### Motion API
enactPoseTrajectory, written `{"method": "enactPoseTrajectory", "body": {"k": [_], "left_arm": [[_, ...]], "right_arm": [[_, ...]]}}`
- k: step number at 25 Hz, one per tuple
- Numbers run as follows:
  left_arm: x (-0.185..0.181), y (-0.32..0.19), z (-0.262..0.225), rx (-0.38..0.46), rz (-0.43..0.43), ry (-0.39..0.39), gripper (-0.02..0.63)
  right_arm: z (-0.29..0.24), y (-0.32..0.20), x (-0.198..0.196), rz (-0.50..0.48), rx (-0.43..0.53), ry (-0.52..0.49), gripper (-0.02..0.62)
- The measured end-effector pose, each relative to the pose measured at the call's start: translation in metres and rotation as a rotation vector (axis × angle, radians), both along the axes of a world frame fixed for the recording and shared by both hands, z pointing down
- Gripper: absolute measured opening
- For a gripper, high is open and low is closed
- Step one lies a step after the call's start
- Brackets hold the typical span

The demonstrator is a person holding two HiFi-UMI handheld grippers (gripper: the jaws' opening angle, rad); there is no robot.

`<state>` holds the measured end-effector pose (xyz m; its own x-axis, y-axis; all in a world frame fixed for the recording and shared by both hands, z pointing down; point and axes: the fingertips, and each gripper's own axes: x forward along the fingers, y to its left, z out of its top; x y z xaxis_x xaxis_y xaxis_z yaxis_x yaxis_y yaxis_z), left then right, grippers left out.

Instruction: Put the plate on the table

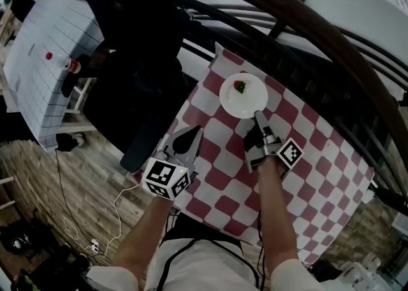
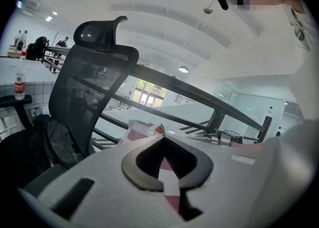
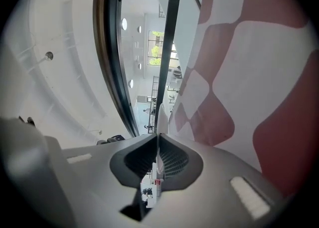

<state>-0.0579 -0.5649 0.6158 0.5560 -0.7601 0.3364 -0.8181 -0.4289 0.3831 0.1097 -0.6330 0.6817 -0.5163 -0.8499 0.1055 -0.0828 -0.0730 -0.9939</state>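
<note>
A white plate [image 1: 245, 99] bearing a strawberry [image 1: 240, 86] sits low over the red-and-white checked table [image 1: 306, 156], near its far edge. Whether it rests on the cloth I cannot tell. My right gripper [image 1: 258, 116] is shut on the plate's near rim. In the right gripper view the gripper [image 3: 158, 134] is turned on its side and the rim [image 3: 160, 119] shows as a thin white edge between the jaws. My left gripper [image 1: 193, 132] is shut and holds nothing, at the table's left edge. In its own view the left gripper [image 2: 162, 137] points toward the strawberry [image 2: 159, 129].
A black mesh office chair [image 1: 134, 60] stands close to the table's left side, also seen in the left gripper view [image 2: 89, 82]. A dark curved railing [image 1: 306, 35] runs behind the table. A white tiled surface with a bottle [image 1: 60, 62] is further left. Cables [image 1: 95, 239] lie on the floor.
</note>
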Motion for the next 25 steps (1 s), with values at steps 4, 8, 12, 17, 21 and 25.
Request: {"method": "enactPoseTrajectory", "body": {"k": [4, 8, 12, 17, 21, 25], "left_arm": [[0.002, -0.003, 0.007, -0.014, 0.010, 0.011, 0.006], [0.000, -0.004, 0.012, -0.024, 0.012, 0.011, 0.006], [-0.001, -0.004, 0.014, -0.029, 0.011, 0.017, 0.006], [0.003, -0.005, 0.013, -0.042, 0.008, 0.045, 0.006], [0.003, -0.006, 0.014, -0.039, 0.006, 0.035, 0.006], [0.003, -0.006, 0.014, -0.040, 0.002, 0.037, 0.006]], "right_arm": [[0.008, -0.010, -0.005, -0.006, -0.005, 0.005, 0.021], [0.019, -0.018, -0.009, -0.002, -0.036, 0.020, 0.023], [0.028, -0.024, -0.010, 0.003, -0.073, 0.045, 0.020], [0.036, -0.029, -0.010, 0.004, -0.142, 0.074, 0.017], [0.040, -0.034, -0.011, 0.016, -0.174, 0.089, 0.015], [0.047, -0.038, -0.010, 0.030, -0.210, 0.118, 0.017]]}}
